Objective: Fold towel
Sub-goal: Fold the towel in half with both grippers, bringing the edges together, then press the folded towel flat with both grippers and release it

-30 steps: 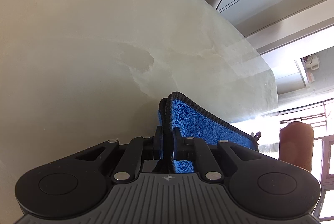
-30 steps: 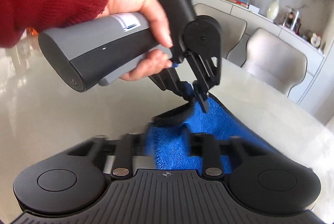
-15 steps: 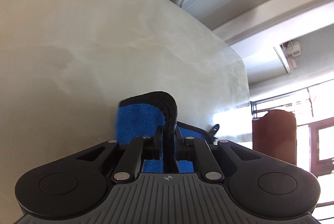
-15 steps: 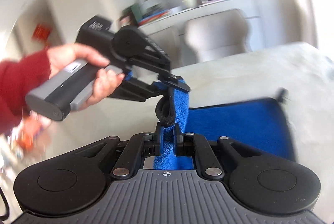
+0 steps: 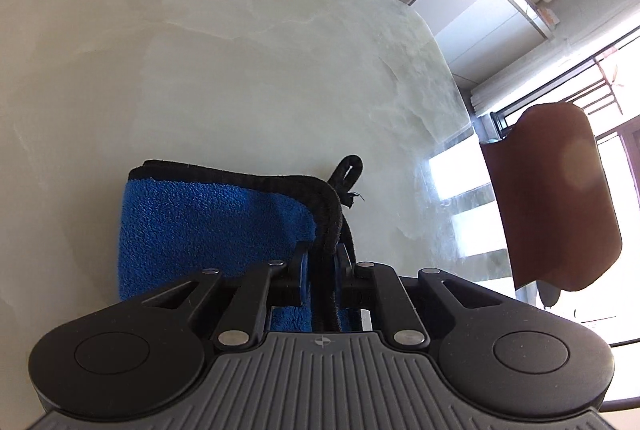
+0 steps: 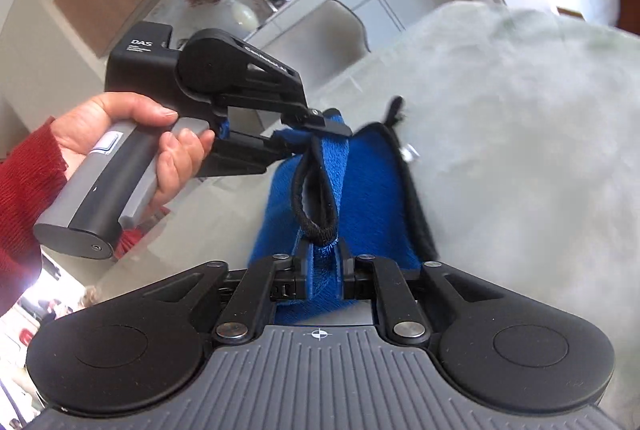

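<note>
A blue towel [image 5: 208, 226] with black trim lies folded over on the pale marble table [image 5: 240, 69]. My left gripper [image 5: 322, 266] is shut on a black-trimmed corner of it, next to the hanging loop [image 5: 348, 169]. In the right wrist view the towel [image 6: 372, 189] runs away from me. My right gripper [image 6: 323, 270] is shut on another corner. The left gripper [image 6: 316, 121] shows there too, held by a hand in a red sleeve, pinching the towel just beyond my right one.
A brown chair back [image 5: 552, 197] stands past the table's right edge. A grey chair [image 6: 328, 29] and a shelf with a white vase [image 6: 244, 15] lie beyond the table's far side.
Both grippers have carried their towel corners across the towel. The lifted layer now lies over the lower one, with the hanging loop near the left gripper.
</note>
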Demonstrator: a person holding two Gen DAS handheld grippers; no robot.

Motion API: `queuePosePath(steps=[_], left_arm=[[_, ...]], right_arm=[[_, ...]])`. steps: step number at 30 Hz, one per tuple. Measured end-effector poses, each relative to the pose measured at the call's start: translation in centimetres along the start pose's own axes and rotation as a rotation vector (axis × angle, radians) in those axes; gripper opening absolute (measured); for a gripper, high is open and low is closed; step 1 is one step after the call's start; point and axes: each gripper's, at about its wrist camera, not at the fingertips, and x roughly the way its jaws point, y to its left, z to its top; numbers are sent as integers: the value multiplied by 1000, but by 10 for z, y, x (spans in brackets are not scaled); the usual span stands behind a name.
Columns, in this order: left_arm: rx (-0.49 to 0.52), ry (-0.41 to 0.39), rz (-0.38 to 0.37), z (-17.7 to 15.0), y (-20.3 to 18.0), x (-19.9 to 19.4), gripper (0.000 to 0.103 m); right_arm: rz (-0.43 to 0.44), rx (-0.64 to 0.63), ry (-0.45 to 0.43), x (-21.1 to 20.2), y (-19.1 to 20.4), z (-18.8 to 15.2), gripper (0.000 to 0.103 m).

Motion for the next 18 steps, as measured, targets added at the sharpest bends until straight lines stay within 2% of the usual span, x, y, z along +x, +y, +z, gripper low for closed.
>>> queuePosePath(steps=[1,3,5,9,12,13,16,18], left_arm=[[8,5,-9,-2,-3,1,24],[25,18,-18,-5,-8,0,32],[55,16,-10,-12,-14,-6,45],[89,-35,-28,-17,-15,-26,49],[98,-102,-32,-17,-6,-43,59],[93,-122,-25,-18,1,-48,62],[46,-146,-14,-20,25,-57,64],[-17,-128,-22,-24,44,-55,64]], right_arm=[[-6,-9,-2,-1,-1,0,37],[-17,-40,3,-1,0,0,37],[-26,-80,19,1,1,1,37],[-42,-69,45,5,-1,6,39],[-40,-41,47,4,-4,9,40],[-36,-31,45,4,-5,11,44],[-21,2,38,4,-7,14,55],[-26,3,50,9,-5,14,54]])
